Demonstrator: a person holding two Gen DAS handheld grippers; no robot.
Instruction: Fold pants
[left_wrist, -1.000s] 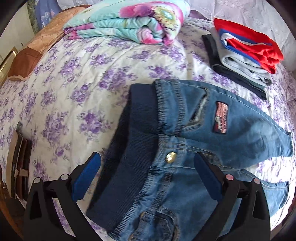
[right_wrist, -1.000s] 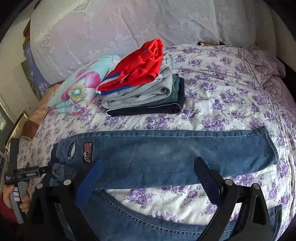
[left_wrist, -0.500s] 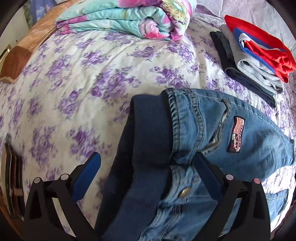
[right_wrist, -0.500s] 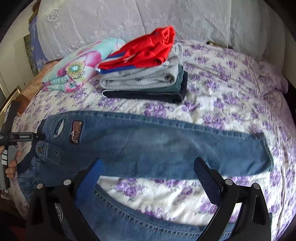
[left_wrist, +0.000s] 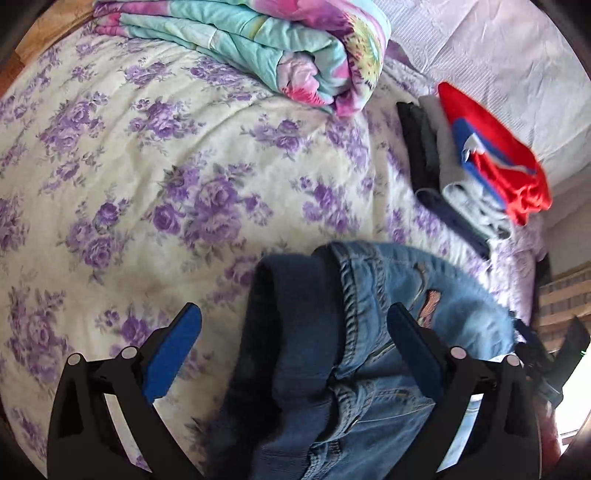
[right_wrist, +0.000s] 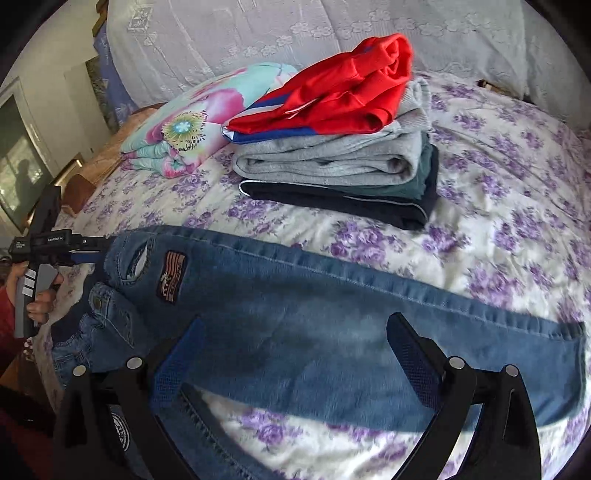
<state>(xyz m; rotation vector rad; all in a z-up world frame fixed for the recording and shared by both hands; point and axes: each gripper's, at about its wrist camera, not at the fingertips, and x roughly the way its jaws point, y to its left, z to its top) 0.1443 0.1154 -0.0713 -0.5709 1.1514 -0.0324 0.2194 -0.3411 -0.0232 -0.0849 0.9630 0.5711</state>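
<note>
Blue jeans with a dark navy ribbed waistband lie spread on the flowered bedspread. One leg runs across the right wrist view to the right; the other leg passes below my right gripper. My left gripper is open, its jaws either side of the waistband. It also shows in the right wrist view at the waistband's left end. My right gripper is open and empty, low over the upper leg's middle.
A stack of folded clothes with a red garment on top lies behind the jeans. A folded floral quilt lies left of it. White pillows line the headboard. A wooden bed edge is at left.
Both grippers have moved forward and lower toward the jeans. The left gripper's jaws now straddle the waistband. The right gripper is nearer the upper leg.
</note>
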